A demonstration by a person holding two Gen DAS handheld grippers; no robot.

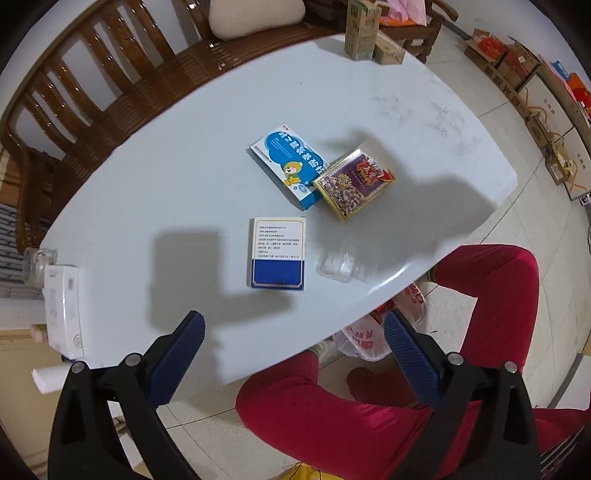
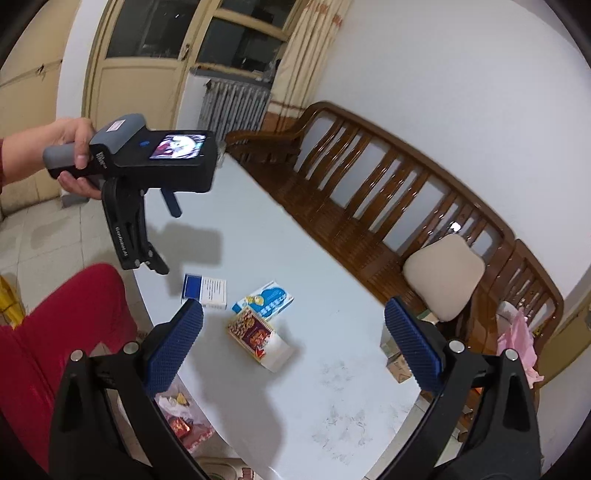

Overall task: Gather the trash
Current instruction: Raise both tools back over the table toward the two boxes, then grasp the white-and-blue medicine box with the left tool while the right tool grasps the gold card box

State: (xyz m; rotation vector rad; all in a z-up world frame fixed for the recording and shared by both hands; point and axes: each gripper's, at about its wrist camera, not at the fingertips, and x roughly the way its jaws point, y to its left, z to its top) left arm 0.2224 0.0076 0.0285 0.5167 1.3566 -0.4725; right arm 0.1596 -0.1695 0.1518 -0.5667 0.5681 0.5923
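On the pale oval table [image 1: 192,192] lie a white-and-dark-blue box [image 1: 277,253], a light-blue box with a cartoon bear [image 1: 290,166], a gold-and-red patterned box [image 1: 354,182] and a clear plastic cup [image 1: 341,260]. My left gripper [image 1: 293,345] is open and empty, above the table's near edge, short of the white-and-blue box. My right gripper [image 2: 293,334] is open and empty, above the table, with the patterned box [image 2: 255,336], the bear box [image 2: 267,297] and the white-and-blue box [image 2: 205,291] ahead of it. The left gripper also shows in the right wrist view [image 2: 164,236].
A plastic bag holding trash [image 1: 373,336] sits on the floor under the table edge, beside the person's red-trousered legs [image 1: 369,417]. A wooden bench [image 2: 388,206] with a cushion [image 2: 443,275] runs along the table. A white box [image 1: 62,310] and a jar [image 1: 35,264] are at the left end; cartons [image 1: 364,31] at the far end.
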